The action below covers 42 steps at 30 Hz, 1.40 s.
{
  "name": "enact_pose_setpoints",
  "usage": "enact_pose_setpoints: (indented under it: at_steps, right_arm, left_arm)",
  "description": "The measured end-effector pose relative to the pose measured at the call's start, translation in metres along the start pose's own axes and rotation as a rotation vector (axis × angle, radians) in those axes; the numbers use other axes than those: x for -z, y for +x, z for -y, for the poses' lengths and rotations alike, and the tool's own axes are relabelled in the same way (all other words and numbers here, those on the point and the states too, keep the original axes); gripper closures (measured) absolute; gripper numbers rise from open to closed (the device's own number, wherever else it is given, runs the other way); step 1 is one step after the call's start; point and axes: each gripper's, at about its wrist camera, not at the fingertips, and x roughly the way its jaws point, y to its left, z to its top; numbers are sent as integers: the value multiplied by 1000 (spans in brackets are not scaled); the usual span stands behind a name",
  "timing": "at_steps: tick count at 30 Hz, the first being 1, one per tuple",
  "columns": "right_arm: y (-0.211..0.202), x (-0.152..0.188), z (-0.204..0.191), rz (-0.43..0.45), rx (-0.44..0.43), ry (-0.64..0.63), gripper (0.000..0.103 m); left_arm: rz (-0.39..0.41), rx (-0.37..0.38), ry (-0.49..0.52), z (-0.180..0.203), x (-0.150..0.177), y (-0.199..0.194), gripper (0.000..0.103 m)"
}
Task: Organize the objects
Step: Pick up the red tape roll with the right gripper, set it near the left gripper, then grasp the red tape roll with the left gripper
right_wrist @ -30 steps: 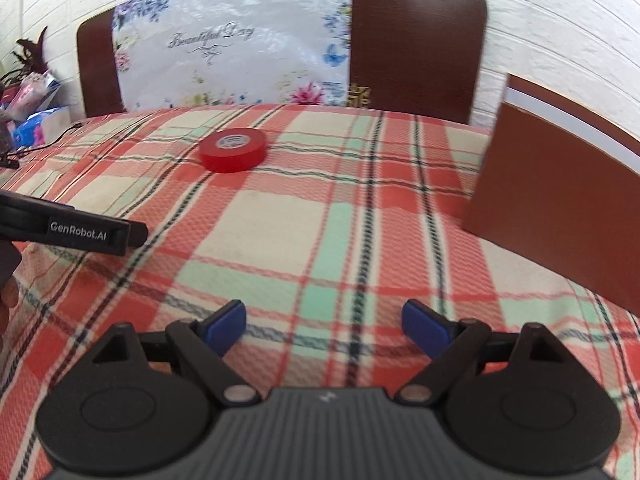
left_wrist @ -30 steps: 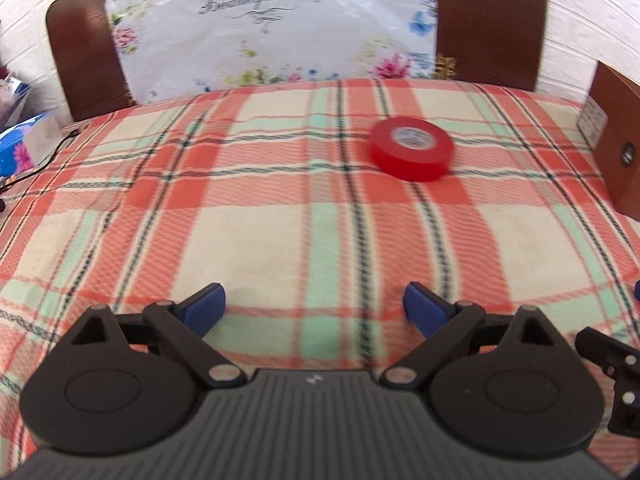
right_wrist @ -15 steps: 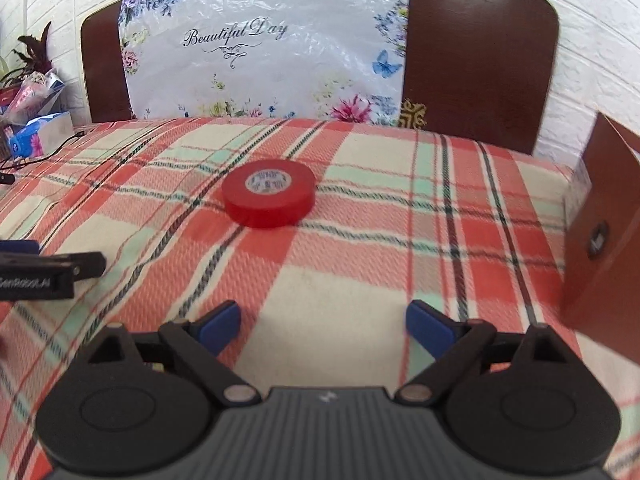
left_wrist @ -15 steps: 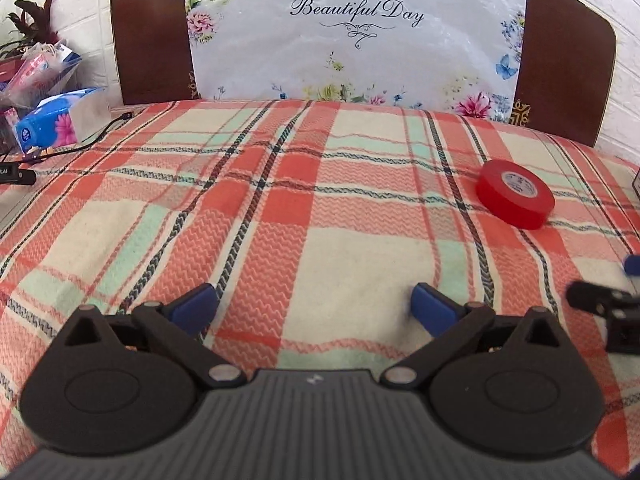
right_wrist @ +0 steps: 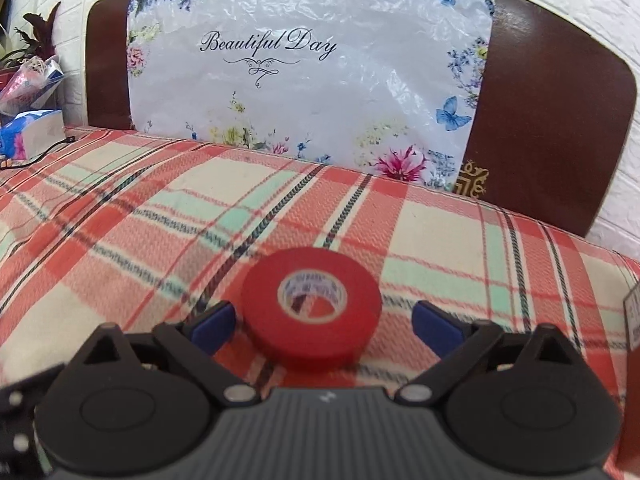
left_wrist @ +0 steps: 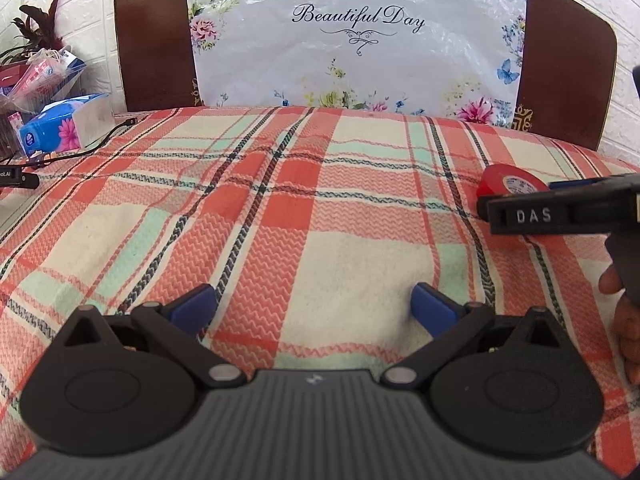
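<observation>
**Red tape roll between my right jaws, left hand standing off**

Far left, off the blanket's edge, I saw a blue tissue pack (left_wrist: 60, 128) and a black cable (left_wrist: 100, 142), both well away from the work. My left gripper (left_wrist: 314, 306) hung over bare plaid blanket (left_wrist: 280, 208), its jaws wide apart with nothing between them, and the tape lay far off to its right. Moving right, the red tape roll (right_wrist: 310, 304) lay flat on the blanket, hole facing up, so it had no long axis to line up with; any approach across its round side would serve. It sat directly ahead of my right gripper (right_wrist: 324, 322), already between the blue pads: the left pad (right_wrist: 212, 324) looked just beside the roll's wall, the right pad (right_wrist: 436, 322) stood clearly apart from it. Those jaws were closing, not yet pressing as far as I could tell. The right hand was plainly the nearer one. At the far right edge a brown box (right_wrist: 634, 360) stood near, and I judged the grip needed slight centring rightward
</observation>
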Motion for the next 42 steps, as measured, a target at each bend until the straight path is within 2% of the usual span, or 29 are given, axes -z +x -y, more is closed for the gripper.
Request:
enact_pose_setpoints:
  at_steps: [1, 7, 12, 15, 21, 22, 23, 24, 29, 31, 33, 36, 38, 39, 42]
  right_arm:
    - [1, -2, 2, -7, -32, 6, 26]
    - [-23, 20, 11, -12, -51, -5, 26]
    - [-70, 57, 53, -36, -51, -14, 26]
    - [-101, 81, 87, -56, -14, 2, 26]
    - [-165, 141, 146, -71, 144, 149, 26]
    - [-177, 151, 151, -68, 173, 167, 26]
    - [-187, 161, 155, -59, 197, 177, 26]
    - [-196, 170, 156, -48, 215, 184, 26]
    - [-211, 188, 166, -14, 220, 227, 18]
    - [-208, 188, 168, -13, 212, 233, 18]
    - [-208, 191, 168, 0, 202, 234, 18]
    - [-209, 192, 168, 13, 191, 237, 18]
    - [-210, 193, 165, 24, 189, 225, 20]
    - [-210, 193, 164, 29, 188, 216, 21]
    - [-210, 194, 160, 38, 190, 192, 22]
  left_arm:
    - [0, 0, 0, 0, 0, 0, 0]
    - [0, -1, 0, 0, 0, 0, 0]
    - [-1, -3, -1, 0, 0, 0, 0]
    - [-1, -4, 0, 0, 0, -1, 0]
    - [-6, -29, 25, 5, -1, -3, 0]
    - [-2, -43, 54, 11, -1, -6, 1]
    - [2, -38, 86, 20, -2, -11, 9]
    - [-2, -3, 109, 30, -3, -17, 11]
    - [-25, 316, 240, 121, -10, -64, 12]
    - [-72, 478, 292, 160, -11, -82, 12]
    - [-125, 593, 345, 196, -9, -95, 13]
    - [-223, 706, 394, 240, -3, -102, 17]
    - [-291, 748, 394, 260, 3, -99, 20]
    - [-313, 751, 398, 268, 6, -97, 22]
    - [-375, 713, 432, 287, 16, -81, 40]
